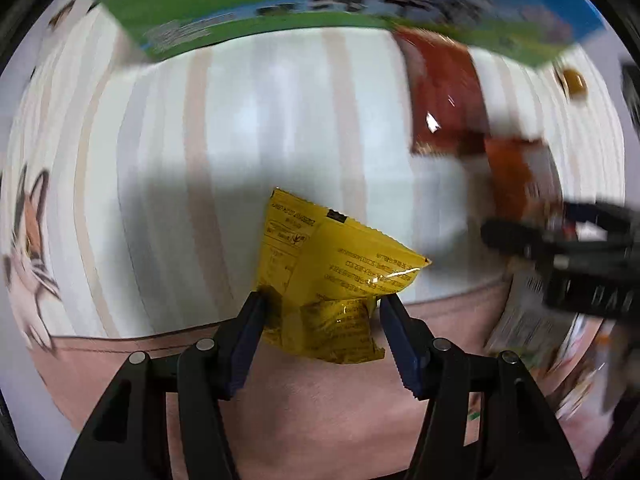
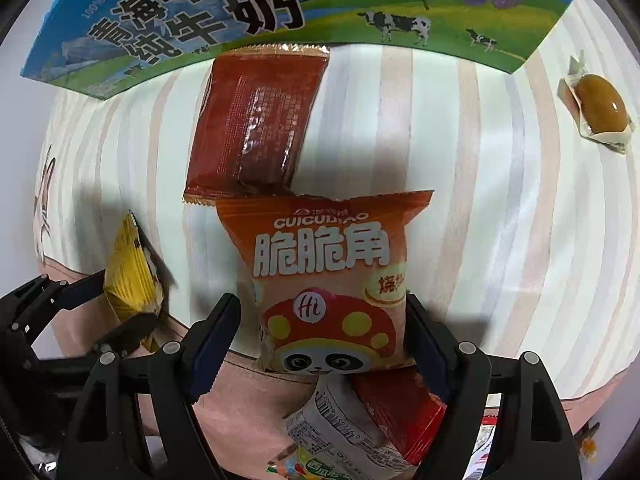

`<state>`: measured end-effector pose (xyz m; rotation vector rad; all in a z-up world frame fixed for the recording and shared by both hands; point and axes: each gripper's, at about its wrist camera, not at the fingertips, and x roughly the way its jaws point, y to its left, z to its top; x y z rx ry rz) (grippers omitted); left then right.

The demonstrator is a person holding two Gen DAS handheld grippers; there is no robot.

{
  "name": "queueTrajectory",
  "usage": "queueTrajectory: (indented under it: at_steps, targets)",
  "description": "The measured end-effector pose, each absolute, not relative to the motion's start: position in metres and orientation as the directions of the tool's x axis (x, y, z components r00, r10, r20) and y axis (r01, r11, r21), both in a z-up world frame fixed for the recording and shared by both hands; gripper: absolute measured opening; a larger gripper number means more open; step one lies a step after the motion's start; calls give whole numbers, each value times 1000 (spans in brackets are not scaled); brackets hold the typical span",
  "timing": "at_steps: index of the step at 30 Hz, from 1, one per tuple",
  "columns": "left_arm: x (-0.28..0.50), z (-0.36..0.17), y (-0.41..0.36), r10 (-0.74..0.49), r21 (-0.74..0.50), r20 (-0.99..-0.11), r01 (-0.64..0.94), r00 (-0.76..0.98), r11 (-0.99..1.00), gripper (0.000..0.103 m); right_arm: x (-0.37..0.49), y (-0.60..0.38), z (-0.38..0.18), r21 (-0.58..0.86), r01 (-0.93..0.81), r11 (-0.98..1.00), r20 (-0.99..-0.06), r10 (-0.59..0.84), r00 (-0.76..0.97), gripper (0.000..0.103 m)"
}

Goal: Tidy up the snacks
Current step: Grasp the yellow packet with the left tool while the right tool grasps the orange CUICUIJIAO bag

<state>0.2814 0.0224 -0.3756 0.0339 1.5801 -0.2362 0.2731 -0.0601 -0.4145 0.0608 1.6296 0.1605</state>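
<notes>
The orange crinkled snack packet [image 2: 332, 280] may slide off the striped bench [image 2: 500, 200] between the open right tongs [image 2: 324, 332], while the left tongs [image 1: 320, 320] grip the yellow foil sachet [image 1: 332, 276].

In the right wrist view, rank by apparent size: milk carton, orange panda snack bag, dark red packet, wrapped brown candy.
1. Milk carton, though cut off by the frame edge.
2. Orange panda snack bag, probably enlarged by nearness to the camera.
3. Dark red packet, close behind the bag, so that order is unsure.
4. Wrapped brown candy, clearly smallest.
</notes>
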Motion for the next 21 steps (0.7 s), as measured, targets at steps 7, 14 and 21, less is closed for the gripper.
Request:
queueTrajectory:
  at_steps: [7,14,21]
  targets:
    - [289,-370,44,-131,-131,-991,102,-10,986,57,278,-71,-404,131,-27,991,-990,129,-53,83]
    - [275,-373,25,-145,-142,-989,89,24,986,57,281,-74,-412,134,-11,991,-990,134,-49,83]
    - [268,-342,43,-206,-200,-976,89,63,976,60,283,-82,-410,183,-7,983,-982,182,-53,95]
